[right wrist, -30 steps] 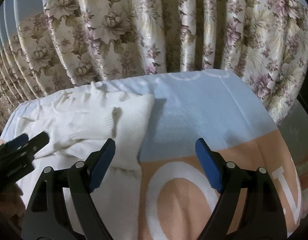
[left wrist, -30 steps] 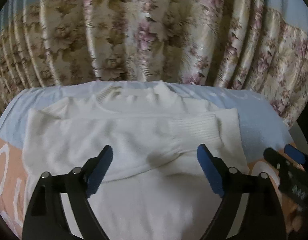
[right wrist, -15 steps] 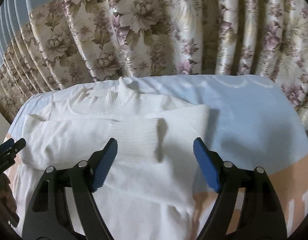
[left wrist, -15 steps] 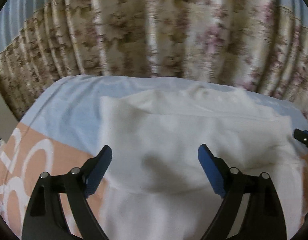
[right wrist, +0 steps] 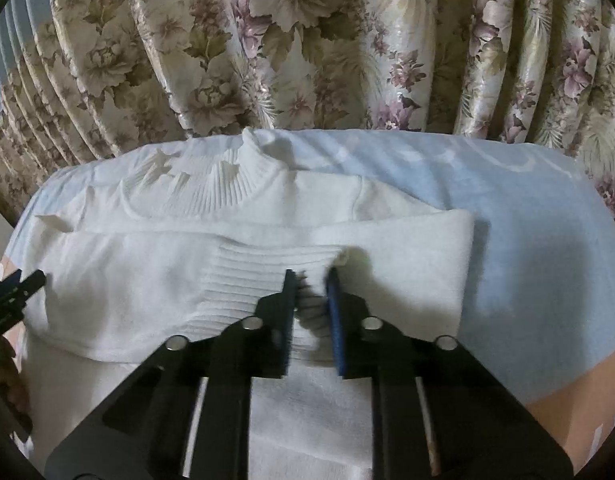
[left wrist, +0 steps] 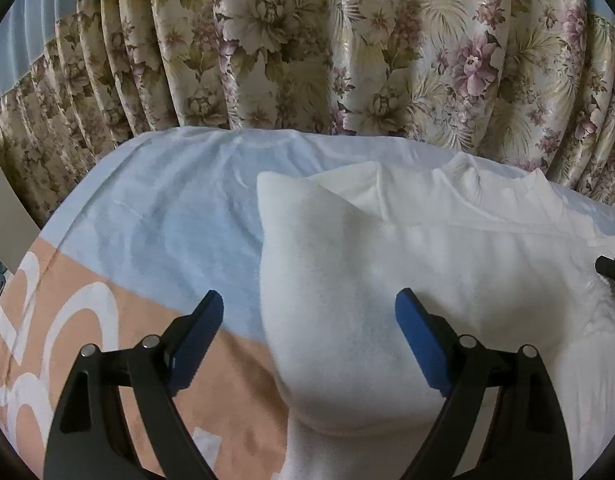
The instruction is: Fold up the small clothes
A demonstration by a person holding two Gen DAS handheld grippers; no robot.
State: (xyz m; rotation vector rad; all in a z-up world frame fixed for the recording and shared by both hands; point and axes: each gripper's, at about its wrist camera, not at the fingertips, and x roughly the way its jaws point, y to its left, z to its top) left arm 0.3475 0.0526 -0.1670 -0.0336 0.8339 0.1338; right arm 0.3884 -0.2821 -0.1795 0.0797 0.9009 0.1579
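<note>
My right gripper (right wrist: 310, 280) is pinching the ribbed cuff (right wrist: 251, 280) of the white sweater (left wrist: 367, 280); left gripper (left wrist: 309, 312) hangs wide open over it.

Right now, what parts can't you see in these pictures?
- Sweater hem: cut off by the bottom edge in both views, behind the grippers.
- Ribbed cuff tip: right wrist view, blurred and covered by the right gripper.
- Left gripper: right wrist view, only a tip shows at the edge.
</note>
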